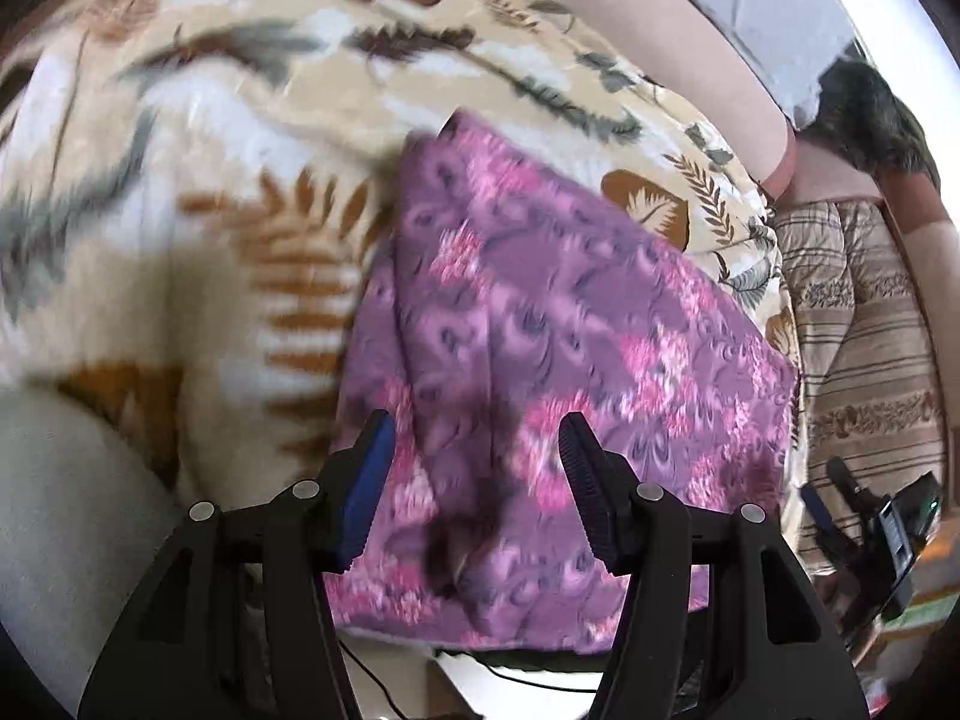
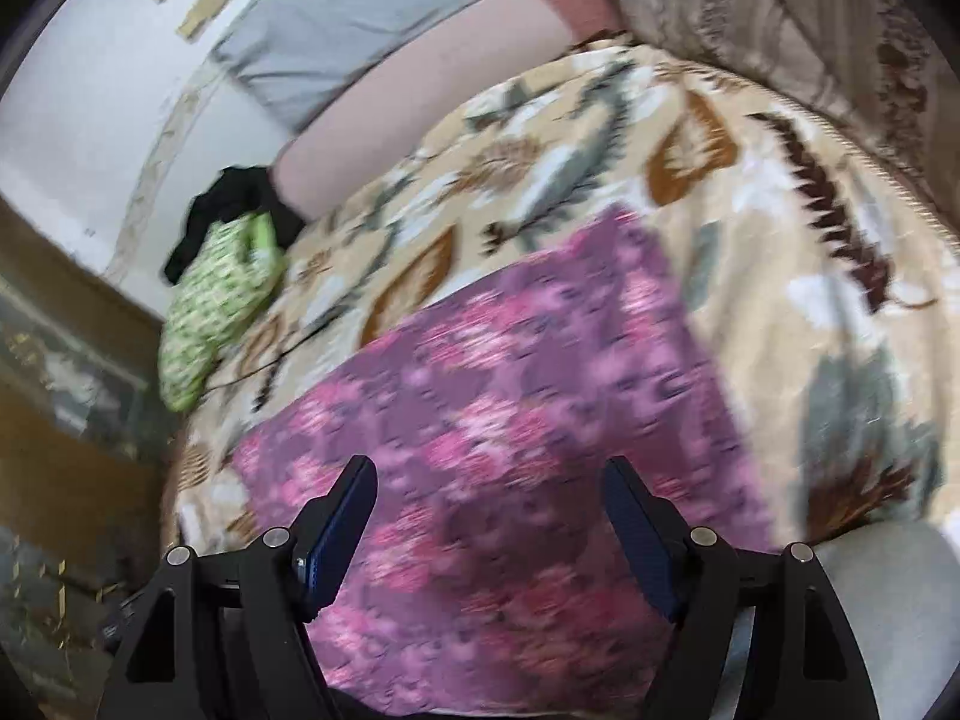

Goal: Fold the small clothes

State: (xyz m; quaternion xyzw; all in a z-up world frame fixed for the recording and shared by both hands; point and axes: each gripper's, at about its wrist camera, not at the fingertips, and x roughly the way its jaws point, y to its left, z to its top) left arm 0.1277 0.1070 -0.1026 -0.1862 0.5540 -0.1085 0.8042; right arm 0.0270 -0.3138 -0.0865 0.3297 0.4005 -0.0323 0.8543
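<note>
Purple-pink patterned garment (image 1: 540,312) folded flat on leaf-print blanket (image 1: 180,150).

Legible text, labels, brands, numbers, signs: none that I can read in either wrist view. Papers on the wall (image 2: 204,15) are blurred, any writing on them too small to make out.

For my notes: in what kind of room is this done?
Probably a bedroom. The purple cloth lies on a bed's leaf-print blanket, with pillows by the wall.
</note>
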